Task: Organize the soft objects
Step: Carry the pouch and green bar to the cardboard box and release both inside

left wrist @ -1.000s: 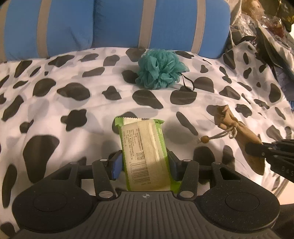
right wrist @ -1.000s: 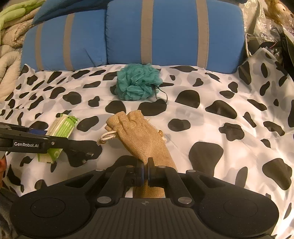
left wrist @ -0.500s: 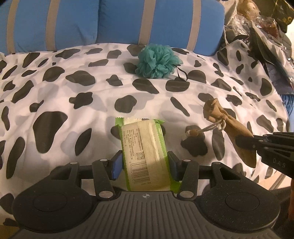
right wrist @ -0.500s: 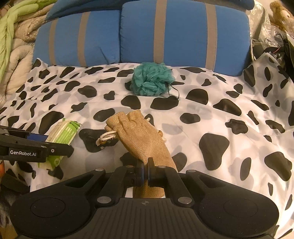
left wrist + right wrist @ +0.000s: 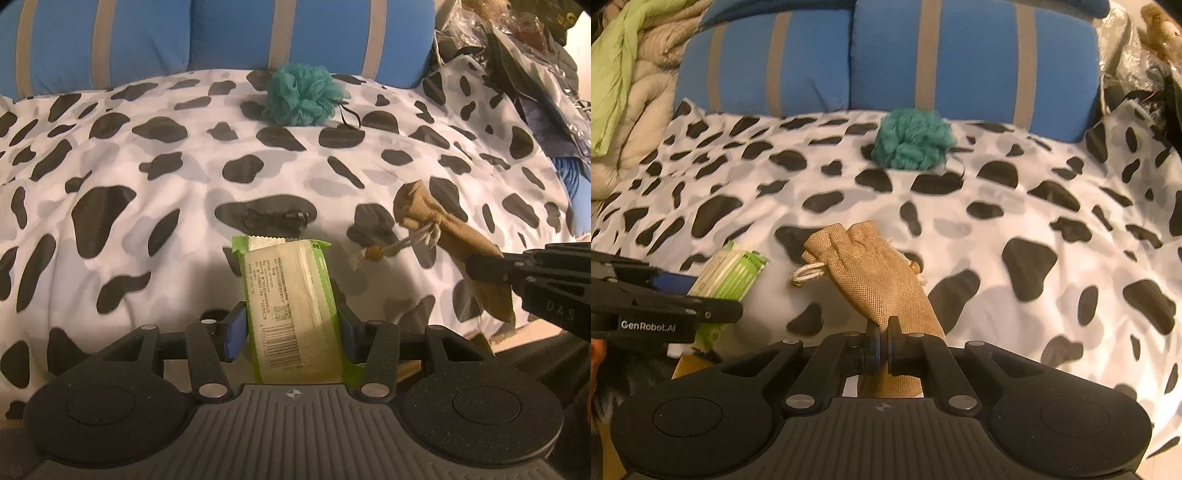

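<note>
Burlap in the right gripper (image 5: pixel 882 345), green wrapper in the left gripper (image 5: pixel 291 328): both hands are loaded over the bed. The right one's fingers are pinched almost fully together on the lower end of the tan drawstring pouch (image 5: pixel 875 280), which angles up and away from them, its gathered neck and beaded cord hanging toward the left. The left gripper's blue pads (image 5: pixel 234 334) stand partly apart, pressed against the two long sides of a green-and-cream packet (image 5: pixel 291 306) that points forward, barcode facing the camera.

Both loads hang above the cow-print cover (image 5: pixel 1052 221), white with black blotches, near its front edge. In the right wrist view the left gripper reaches in from the left with the packet just beside the pouch; in the left wrist view the right gripper comes in from the right, pouch in its tips.

Well beyond them a teal mesh bath puff (image 5: pixel 912 142) sits on the cover, close to the blue cushions with tan stripes (image 5: pixel 971 55). A pale quilt and a green cloth (image 5: pixel 613 62) bunch up at the far left.
</note>
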`<state>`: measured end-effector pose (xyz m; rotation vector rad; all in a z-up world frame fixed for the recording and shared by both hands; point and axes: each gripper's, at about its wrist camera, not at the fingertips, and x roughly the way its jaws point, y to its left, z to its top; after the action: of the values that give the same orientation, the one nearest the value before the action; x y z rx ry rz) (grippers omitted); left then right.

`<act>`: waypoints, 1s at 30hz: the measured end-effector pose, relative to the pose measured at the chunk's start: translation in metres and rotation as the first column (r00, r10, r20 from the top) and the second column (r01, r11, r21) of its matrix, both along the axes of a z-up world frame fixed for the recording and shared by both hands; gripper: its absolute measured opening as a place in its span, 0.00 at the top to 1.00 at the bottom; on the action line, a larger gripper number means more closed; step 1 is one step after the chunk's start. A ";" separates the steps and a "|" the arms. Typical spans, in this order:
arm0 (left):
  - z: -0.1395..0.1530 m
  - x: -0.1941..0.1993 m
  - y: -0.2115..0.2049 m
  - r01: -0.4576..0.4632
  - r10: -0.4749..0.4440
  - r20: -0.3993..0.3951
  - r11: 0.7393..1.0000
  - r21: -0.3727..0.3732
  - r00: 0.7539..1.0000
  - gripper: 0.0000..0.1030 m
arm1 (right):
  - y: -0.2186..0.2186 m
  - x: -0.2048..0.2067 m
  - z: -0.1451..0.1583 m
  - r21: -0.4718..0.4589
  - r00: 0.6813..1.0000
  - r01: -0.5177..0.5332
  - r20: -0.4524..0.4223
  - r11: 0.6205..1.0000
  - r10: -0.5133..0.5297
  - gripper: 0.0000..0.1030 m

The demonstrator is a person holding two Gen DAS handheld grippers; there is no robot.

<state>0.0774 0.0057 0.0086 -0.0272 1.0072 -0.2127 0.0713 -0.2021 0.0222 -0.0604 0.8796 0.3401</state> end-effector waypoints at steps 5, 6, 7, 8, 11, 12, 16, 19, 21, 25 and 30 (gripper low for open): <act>-0.004 -0.011 -0.001 0.001 -0.001 -0.032 1.000 0.015 0.999 0.53 | 0.004 -0.014 -0.003 0.004 0.999 -0.027 -0.041 1.000 0.027 0.94; -0.005 -0.013 -0.002 0.003 -0.002 -0.038 1.000 0.017 0.999 0.53 | 0.005 -0.017 -0.004 0.004 0.998 -0.032 -0.052 0.999 0.033 0.94; -0.005 -0.015 -0.002 0.004 -0.003 -0.042 1.000 0.018 0.999 0.53 | 0.006 -0.019 -0.005 0.004 0.997 -0.038 -0.064 0.999 0.038 0.94; -0.006 -0.017 -0.002 0.006 -0.005 -0.046 1.000 0.019 0.999 0.53 | 0.007 -0.022 -0.006 0.003 0.996 -0.043 -0.073 0.999 0.043 0.94; -0.008 -0.024 -0.003 0.006 -0.004 -0.064 1.000 0.025 0.998 0.53 | 0.011 -0.028 -0.010 -0.010 0.992 -0.065 -0.107 0.998 0.063 0.94; -0.008 -0.026 -0.003 0.007 -0.005 -0.071 1.000 0.027 0.997 0.53 | 0.013 -0.031 -0.012 -0.017 0.990 -0.074 -0.120 0.997 0.072 0.94; -0.011 -0.034 -0.004 0.014 -0.011 -0.097 1.000 0.028 0.995 0.53 | 0.020 -0.039 -0.020 -0.033 0.979 -0.107 -0.177 0.994 0.099 0.94; -0.013 -0.039 -0.007 0.024 -0.020 -0.119 0.999 0.031 0.993 0.53 | 0.026 -0.045 -0.025 -0.044 0.970 -0.134 -0.210 0.990 0.122 0.94; -0.015 -0.043 -0.008 0.029 -0.024 -0.137 0.999 0.033 0.990 0.53 | 0.029 -0.049 -0.028 -0.052 0.963 -0.153 -0.232 0.987 0.137 0.94; -0.020 -0.048 -0.010 0.038 -0.032 -0.174 0.999 0.035 0.984 0.53 | 0.035 -0.055 -0.035 -0.066 0.946 -0.184 -0.283 0.981 0.158 0.94; -0.025 -0.050 -0.012 0.044 -0.032 -0.221 0.998 0.050 0.975 0.53 | 0.041 -0.057 -0.045 -0.077 0.922 -0.217 -0.345 0.973 0.178 0.93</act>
<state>0.0271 -0.0060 -0.0162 0.0191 1.2354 -0.2204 0.0144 -0.1614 -0.0227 -0.2029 1.2366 0.4992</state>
